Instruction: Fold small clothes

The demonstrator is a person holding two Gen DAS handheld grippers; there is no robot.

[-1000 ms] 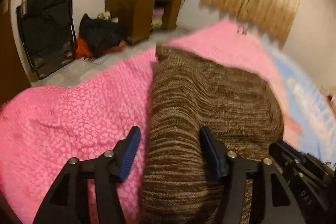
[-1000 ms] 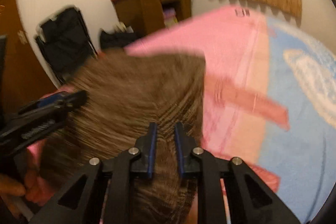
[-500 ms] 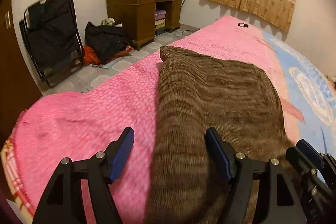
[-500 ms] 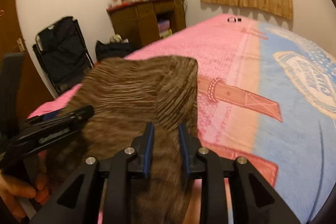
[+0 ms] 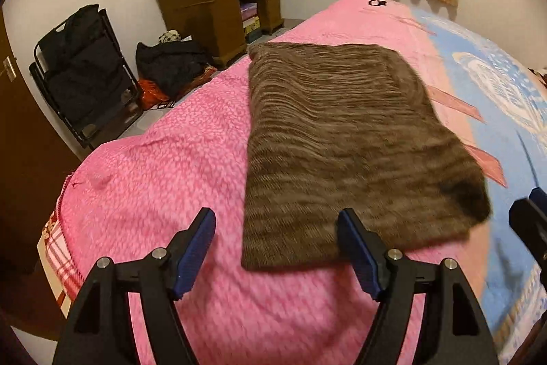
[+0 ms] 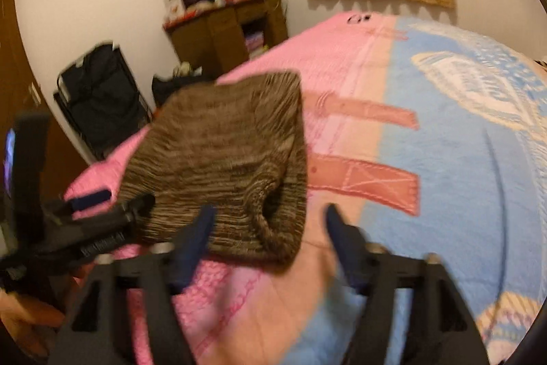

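1. Both tongs are standing spread with nothing between the pads: the left gripper (image 5: 277, 248) and the right gripper (image 6: 268, 238) have just been opening, and neither is pinching cloth.
2. Lying flat on the pink blanket (image 5: 164, 180), the brown knitted garment (image 5: 342, 139) is stretching its long axis away from both grippers.
3. Its near edge is sitting just ahead of both; judging by the views, neither hand is clearly nearer.
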